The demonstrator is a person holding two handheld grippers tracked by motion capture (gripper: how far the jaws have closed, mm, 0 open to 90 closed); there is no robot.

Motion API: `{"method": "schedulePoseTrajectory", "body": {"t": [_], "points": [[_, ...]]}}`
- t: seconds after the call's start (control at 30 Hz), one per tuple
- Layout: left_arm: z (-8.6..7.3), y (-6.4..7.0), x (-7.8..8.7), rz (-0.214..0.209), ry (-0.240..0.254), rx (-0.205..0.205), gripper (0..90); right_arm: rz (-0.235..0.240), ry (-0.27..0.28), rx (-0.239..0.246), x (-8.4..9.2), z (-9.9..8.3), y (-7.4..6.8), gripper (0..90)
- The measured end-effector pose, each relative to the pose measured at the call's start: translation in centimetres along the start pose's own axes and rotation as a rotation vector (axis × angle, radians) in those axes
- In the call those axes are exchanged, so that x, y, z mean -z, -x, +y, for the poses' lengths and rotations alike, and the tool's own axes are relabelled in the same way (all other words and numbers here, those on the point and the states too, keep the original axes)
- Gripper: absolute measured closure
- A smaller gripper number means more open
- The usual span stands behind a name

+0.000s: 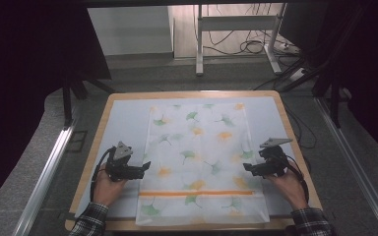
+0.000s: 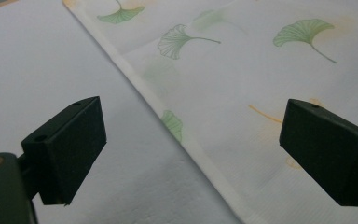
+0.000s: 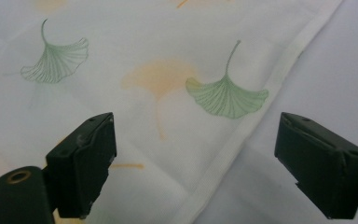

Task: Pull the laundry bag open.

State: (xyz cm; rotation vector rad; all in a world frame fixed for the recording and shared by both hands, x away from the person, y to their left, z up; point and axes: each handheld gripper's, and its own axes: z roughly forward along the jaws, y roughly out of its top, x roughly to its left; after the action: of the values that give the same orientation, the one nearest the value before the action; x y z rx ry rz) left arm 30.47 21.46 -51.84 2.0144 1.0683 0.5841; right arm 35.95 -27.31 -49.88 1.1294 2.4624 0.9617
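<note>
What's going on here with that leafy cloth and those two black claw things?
A person holds a gripper in each hand over a leaf-print cloth spread flat on the table. The left gripper sits at the cloth's left edge, the right gripper at its right edge. Both are open, each straddling a hem, and neither has pinched the cloth yet.

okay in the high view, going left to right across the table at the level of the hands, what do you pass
left hand → left gripper → ginkgo-print cloth → right gripper → right hand
</note>
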Motion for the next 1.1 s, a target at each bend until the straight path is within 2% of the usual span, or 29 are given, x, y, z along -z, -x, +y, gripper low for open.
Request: {"method": "schedulePoseTrajectory", "body": {"t": [0.1,0.37,0.53,0.6,0.7,0.77,0.83,0.87,0.97,1.0,1.03,1.07,1.1], "points": [[0.0,0.4,0.2,-0.014,-0.003,-0.007,6.8,0.006,0.002,0.014,0.4,-0.5,-0.4,9.9],[-0.5,0.4,0.7,-0.046,-0.017,-0.001,8.0,0.008,0.005,0.057,1.0,-1.2,-0.9,6.1],[-0.6,0.9,1.0,-0.040,-0.029,-0.028,9.8,0.018,0.011,0.075,1.4,-1.6,-1.3,5.3],[-0.7,1.3,1.1,-0.036,-0.036,-0.046,10.4,0.039,0.022,0.093,1.8,-1.9,-1.6,4.7],[-0.8,1.5,1.2,-0.032,-0.040,-0.057,10.4,0.048,0.023,0.094,2.0,-2.1,-1.8,4.7],[-0.9,1.6,1.2,-0.029,-0.038,-0.075,10.4,0.076,0.020,0.108,2.4,-2.5,-2.0,4.4],[-0.9,1.6,1.2,-0.029,-0.036,-0.080,10.4,0.082,0.019,0.111,2.5,-2.6,-2.0,4.4],[-1.0,1.6,1.2,-0.042,-0.033,-0.088,10.2,0.097,0.019,0.119,2.7,-2.9,-2.2,4.4],[-1.1,1.6,1.1,-0.059,-0.033,-0.080,10.1,0.104,0.019,0.141,3.0,-3.3,-2.3,4.3],[-1.1,1.5,1.1,-0.074,-0.027,-0.057,10.1,0.106,0.015,0.144,3.1,-3.4,-2.4,4.3],[-1.1,1.5,1.1,-0.074,-0.027,-0.057,9.1,0.106,0.015,0.144,3.1,-3.4,-2.4,4.3],[-1.2,1.3,1.1,-0.089,-0.011,-0.026,8.2,0.114,0.016,0.158,3.3,-3.7,-2.6,3.9],[-1.2,1.3,1.1,-0.089,-0.011,-0.026,8.3,0.116,0.015,0.167,3.4,-3.9,-2.6,3.8]]}}
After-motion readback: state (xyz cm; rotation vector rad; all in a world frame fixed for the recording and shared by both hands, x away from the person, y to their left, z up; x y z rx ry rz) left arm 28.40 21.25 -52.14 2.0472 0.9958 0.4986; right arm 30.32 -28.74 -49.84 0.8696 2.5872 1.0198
